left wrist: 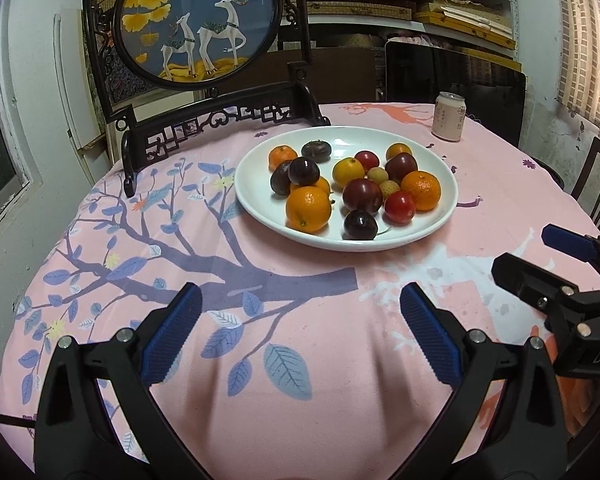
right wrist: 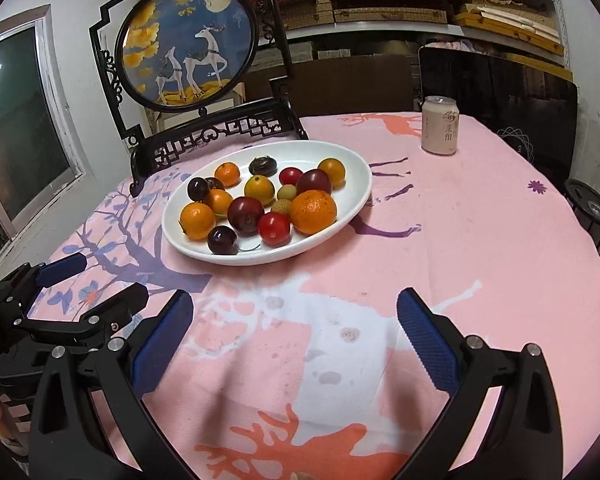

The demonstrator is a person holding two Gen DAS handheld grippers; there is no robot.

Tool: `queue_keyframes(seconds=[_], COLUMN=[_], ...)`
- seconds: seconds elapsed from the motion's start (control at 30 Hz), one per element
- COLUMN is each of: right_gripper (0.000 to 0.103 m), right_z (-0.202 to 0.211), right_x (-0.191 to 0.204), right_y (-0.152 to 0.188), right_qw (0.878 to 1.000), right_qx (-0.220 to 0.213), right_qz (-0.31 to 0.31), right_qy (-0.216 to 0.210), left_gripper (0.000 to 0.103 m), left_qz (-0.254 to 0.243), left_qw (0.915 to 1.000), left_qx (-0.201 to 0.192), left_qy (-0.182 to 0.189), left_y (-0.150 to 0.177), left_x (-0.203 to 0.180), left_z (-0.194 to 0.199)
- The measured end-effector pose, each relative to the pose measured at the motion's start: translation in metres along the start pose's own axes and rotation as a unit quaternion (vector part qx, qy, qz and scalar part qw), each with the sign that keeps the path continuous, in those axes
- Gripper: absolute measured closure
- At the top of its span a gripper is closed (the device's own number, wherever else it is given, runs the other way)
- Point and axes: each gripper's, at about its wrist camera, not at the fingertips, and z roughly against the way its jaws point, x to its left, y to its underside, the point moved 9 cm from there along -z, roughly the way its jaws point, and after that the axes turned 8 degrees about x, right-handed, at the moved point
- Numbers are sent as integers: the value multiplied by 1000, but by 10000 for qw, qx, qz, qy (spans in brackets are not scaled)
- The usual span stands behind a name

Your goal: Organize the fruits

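Fruits [left wrist: 356,188] fill a white plate [left wrist: 256,200] on the pink tablecloth [right wrist: 480,240]; both tools hover released, the left tool [left wrist: 300,332] beside the right tool [right wrist: 294,340].

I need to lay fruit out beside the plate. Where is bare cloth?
Bare cloth lies between the plate and the can, and in front of the plate toward both grippers. Behind the plate, the deer screen crowds it.

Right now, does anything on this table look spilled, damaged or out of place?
Nothing spilled or damaged. All the fruit sits mixed in the white plate, none on the tablecloth. The can stands upright behind it. Both grippers are open and empty.
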Motion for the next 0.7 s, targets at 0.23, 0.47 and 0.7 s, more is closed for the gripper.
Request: queue_keyframes(seconds=[0.23,0.47,0.7], right_gripper=[1,1,1], right_z=[-1,-3,-3], right_x=[0,-1,0], right_y=[0,1,1], right_qw=[10000,9999,9999], right_qx=[27,102,102], right_qz=[-12,-48,-43], right_qy=[-1,-5,14], left_gripper=[2,2,2], left_qz=[-24,-10,130], left_qw=[10000,9999,9999], left_qx=[-76,-104,-77], left_qy=[-24,-52,-22], left_y=[-1,-2,-4], left_x=[0,1,6], left_z=[2,4,3])
